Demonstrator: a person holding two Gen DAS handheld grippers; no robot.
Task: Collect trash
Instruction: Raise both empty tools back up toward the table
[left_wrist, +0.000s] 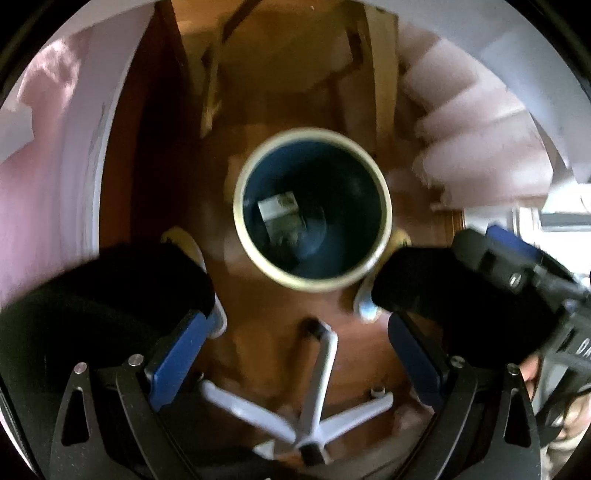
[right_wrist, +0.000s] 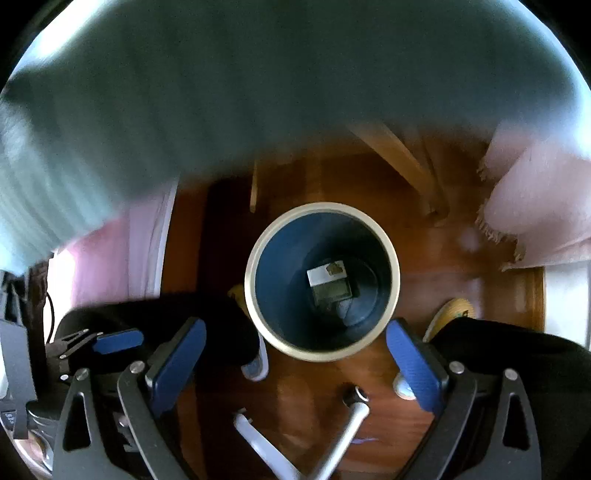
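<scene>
From the left wrist camera, a pale pink wall (left_wrist: 48, 177) fills the far left, then brown wooden floor (left_wrist: 266, 332) runs beneath everything. The left gripper (left_wrist: 299, 350) hangs above that floor with its blue-padded fingers (left_wrist: 177, 354) spread wide and nothing between them. Straight ahead of them stands a round bin (left_wrist: 313, 280), dark blue inside with a cream rim, seen from above; a small pale piece of trash (left_wrist: 277, 210) lies at its bottom, left of centre. Below the bin, white chair legs (left_wrist: 317, 417) spread on the floor. A dark trouser leg (left_wrist: 110, 291) sits at each side, with a light shoe (left_wrist: 364, 302) showing by the right one. At the right edge the other gripper's black body (left_wrist: 517, 273) pokes in, in front of pale stairs (left_wrist: 472, 122). In the right wrist view, a blurred pale green cloth (right_wrist: 221, 92) covers the top and left. The right gripper (right_wrist: 297, 354) is likewise wide apart and empty, one blue finger (right_wrist: 417, 365) just beside the bin (right_wrist: 322, 353), where the trash (right_wrist: 330, 282) rests on the bottom. A fringed pink cloth (right_wrist: 535, 210) hangs at far right.
</scene>
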